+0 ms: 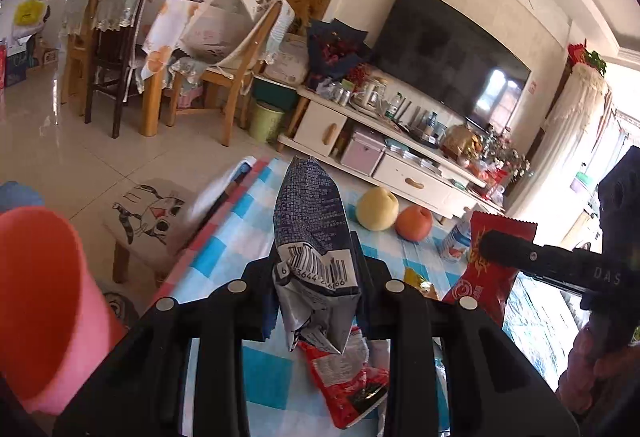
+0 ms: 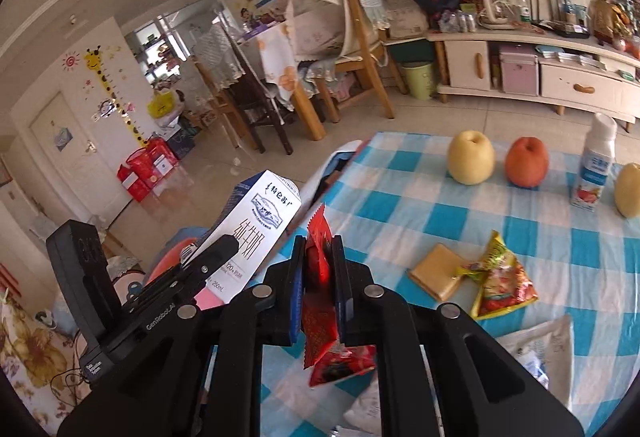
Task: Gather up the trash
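My left gripper (image 1: 317,269) is shut on a crumpled blue-and-white milk carton (image 1: 310,221), which stands up between its fingers with the barcode toward the camera. In the right wrist view the same carton (image 2: 264,221) shows its white face at the left, above a pink bin (image 2: 176,257). My right gripper (image 2: 319,251) is shut on a red snack wrapper (image 2: 320,301) that hangs below its jaws. From the left wrist view, this red wrapper (image 1: 486,269) and the right gripper (image 1: 496,243) are at the right, above the blue checked tablecloth (image 1: 224,257).
On the cloth (image 2: 400,197) lie a brown square packet (image 2: 436,271), a yellow-red wrapper (image 2: 500,281), a white wrapper (image 2: 540,349) and another red wrapper (image 1: 348,385). A yellow fruit (image 2: 470,157), a red apple (image 2: 526,163) and a yoghurt bottle (image 2: 596,169) stand farther back. The pink bin (image 1: 40,297) is left of the table.
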The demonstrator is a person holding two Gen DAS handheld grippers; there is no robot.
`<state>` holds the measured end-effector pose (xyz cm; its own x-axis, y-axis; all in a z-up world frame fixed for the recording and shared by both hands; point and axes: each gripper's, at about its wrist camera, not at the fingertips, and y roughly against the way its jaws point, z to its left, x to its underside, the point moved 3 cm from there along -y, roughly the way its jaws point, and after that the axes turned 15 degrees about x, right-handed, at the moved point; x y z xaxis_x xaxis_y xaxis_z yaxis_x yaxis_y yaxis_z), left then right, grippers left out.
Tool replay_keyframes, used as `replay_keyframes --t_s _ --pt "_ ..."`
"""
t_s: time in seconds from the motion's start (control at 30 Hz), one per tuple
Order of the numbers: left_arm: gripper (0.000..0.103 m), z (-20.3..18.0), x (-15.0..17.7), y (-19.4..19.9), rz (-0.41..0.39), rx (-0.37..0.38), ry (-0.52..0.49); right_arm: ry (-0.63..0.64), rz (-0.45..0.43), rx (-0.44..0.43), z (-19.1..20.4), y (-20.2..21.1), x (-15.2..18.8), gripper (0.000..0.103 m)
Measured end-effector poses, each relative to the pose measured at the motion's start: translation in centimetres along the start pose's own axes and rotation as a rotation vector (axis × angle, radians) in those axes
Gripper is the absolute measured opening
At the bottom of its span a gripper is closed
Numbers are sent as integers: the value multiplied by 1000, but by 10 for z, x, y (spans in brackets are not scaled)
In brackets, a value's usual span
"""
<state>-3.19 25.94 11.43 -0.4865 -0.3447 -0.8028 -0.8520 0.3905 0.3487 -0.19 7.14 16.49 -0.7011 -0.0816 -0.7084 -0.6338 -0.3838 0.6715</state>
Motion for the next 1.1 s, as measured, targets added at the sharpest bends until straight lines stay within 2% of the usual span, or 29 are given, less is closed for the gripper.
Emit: replay_keyframes --t_s 0.27,0.43,0.6,0.73,0.8,0.83,0.9,0.93,0.97,1.03,1.1 --pt "31 81 -27 66 -87 -206 108 107 24 -119 110 -28 -4 14" --pt "31 132 -29 96 -99 -316 185 165 41 -190 179 -48 -1 14" --pt "31 171 -29 111 -80 -384 236 194 59 -249 234 -72 3 14" --pt "33 196 -24 120 -62 -401 270 199 113 -270 259 -96 14 18" --pt "37 203 -20 123 -47 -421 286 202 147 -229 262 -108 21 36" --pt "39 205 -19 121 -42 -434 291 199 149 -203 260 -112 24 49" --pt "46 207 -16 121 -41 -441 305 176 147 -174 254 -112 24 56" --pt "54 206 -15 122 -44 -436 310 161 142 -163 251 -110 23 60" --pt "64 205 -15 123 -53 -431 309 144 125 -147 246 -106 21 69" --pt "75 202 -16 126 -75 -433 292 113 81 -119 233 -99 18 82" --pt "79 194 -19 127 -96 -424 257 90 46 -93 220 -93 14 86"
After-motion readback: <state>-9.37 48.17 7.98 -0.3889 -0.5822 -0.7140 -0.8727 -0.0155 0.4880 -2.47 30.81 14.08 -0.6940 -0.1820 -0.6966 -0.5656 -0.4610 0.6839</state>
